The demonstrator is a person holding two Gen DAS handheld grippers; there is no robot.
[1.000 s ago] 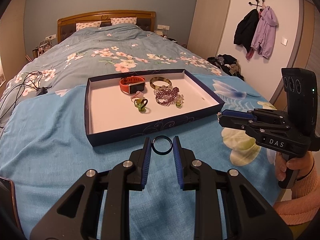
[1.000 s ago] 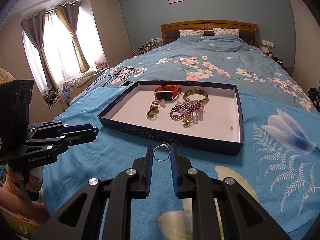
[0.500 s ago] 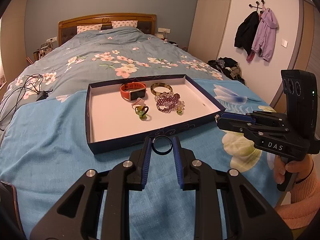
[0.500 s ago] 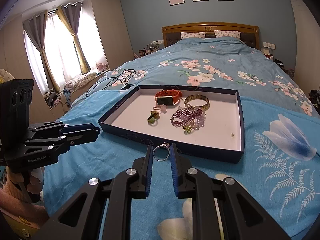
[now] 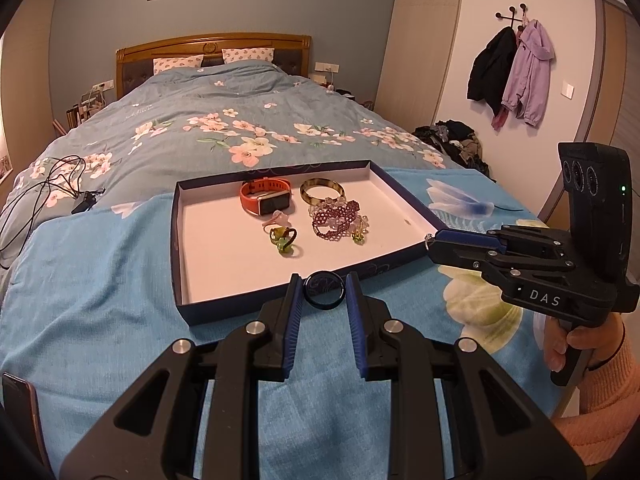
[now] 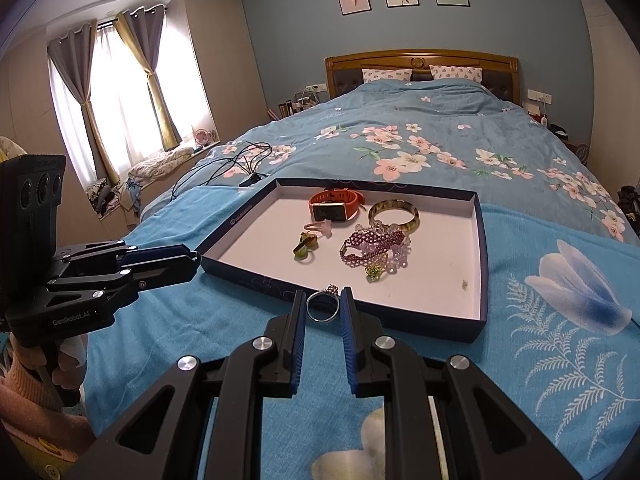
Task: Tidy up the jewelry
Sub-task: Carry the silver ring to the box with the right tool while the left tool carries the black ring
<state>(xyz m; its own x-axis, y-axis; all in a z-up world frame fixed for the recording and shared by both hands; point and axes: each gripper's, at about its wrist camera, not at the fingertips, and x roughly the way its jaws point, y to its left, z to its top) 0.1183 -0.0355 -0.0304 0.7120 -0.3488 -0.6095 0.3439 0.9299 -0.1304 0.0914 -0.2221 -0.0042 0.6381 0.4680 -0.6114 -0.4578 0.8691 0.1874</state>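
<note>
Both hands loaded! The left gripper pinches a black ring between its fingers; the right gripper clamps a silver stone ring. The tray lies just beyond both, on the bed, near rim closest. Lettering reads "DAS" and "GenRobot.AI".

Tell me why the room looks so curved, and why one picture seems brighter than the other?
Both views use fisheye lenses, so walls bow and corners go black. Right wrist view: the curtained window is blown out white, washing that side. Left wrist view: no window, dimmer and warmer, the tray floor tinted pinkish. Both stay sharp, no motion blur; the nearby gripper bodies loom oversized.
</note>
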